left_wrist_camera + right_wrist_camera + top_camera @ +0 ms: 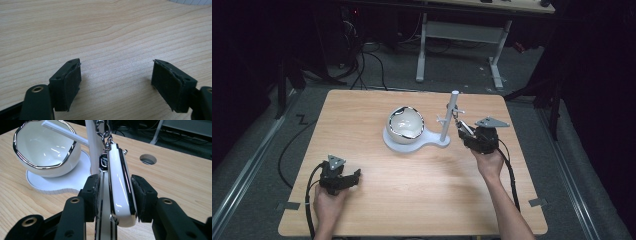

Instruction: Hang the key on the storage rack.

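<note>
Your right gripper clamped on white key fob, chain up at stand post, beside bowl. Your left gripper jaws apart, holding nothing, well away from post. Risk: pull sideways and taut chain tips stand, bowl slides.

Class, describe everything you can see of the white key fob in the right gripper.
The key fob is glossy white with a chrome edge and looks like plastic. The right gripper clamps it edge-up between its black pads, together with a second striped piece. A metal chain runs from its top toward the white post beside the bowl.
</note>
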`<action>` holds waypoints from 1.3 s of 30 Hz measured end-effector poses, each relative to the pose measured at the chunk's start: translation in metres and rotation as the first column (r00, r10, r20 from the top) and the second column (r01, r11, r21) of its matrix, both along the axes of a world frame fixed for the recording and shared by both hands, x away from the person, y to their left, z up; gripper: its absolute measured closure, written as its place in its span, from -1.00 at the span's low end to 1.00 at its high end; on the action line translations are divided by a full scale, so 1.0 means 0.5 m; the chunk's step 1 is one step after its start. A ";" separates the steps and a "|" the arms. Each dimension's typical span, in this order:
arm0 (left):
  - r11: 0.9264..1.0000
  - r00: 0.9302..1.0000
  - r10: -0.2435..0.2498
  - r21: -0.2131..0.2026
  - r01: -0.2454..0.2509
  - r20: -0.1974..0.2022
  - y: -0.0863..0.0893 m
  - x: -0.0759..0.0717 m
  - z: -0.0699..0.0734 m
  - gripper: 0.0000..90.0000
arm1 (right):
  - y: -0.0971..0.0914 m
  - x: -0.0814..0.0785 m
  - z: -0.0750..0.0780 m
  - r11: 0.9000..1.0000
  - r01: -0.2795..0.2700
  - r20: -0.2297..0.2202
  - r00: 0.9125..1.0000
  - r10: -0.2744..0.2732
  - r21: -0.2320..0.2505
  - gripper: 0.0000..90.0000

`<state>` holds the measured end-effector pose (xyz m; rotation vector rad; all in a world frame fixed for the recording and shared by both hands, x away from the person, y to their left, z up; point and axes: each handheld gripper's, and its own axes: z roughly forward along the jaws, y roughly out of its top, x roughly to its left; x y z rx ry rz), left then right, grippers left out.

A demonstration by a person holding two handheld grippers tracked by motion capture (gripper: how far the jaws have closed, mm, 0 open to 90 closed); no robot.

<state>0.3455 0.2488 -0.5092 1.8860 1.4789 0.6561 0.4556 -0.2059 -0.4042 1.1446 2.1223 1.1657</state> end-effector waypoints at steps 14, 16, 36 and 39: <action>1.000 1.000 0.000 0.000 0.000 0.000 0.000 0.000 0.000 -0.46 | 0.017 0.010 -0.018 1.000 -0.005 -0.023 1.000 0.004 -0.015 0.33; 1.000 1.000 0.000 0.000 0.000 0.000 0.000 0.000 0.000 -0.46 | 0.018 0.011 -0.019 1.000 -0.002 -0.019 1.000 0.002 -0.016 0.33; 1.000 1.000 0.000 0.000 0.000 0.000 0.000 0.000 0.000 -0.46 | 0.032 0.023 -0.037 1.000 -0.002 -0.052 0.999 0.002 -0.003 0.32; 1.000 1.000 0.000 0.000 0.000 0.000 0.000 0.000 0.000 -0.46 | 0.032 0.024 -0.037 1.000 0.003 -0.050 0.999 -0.003 -0.003 0.31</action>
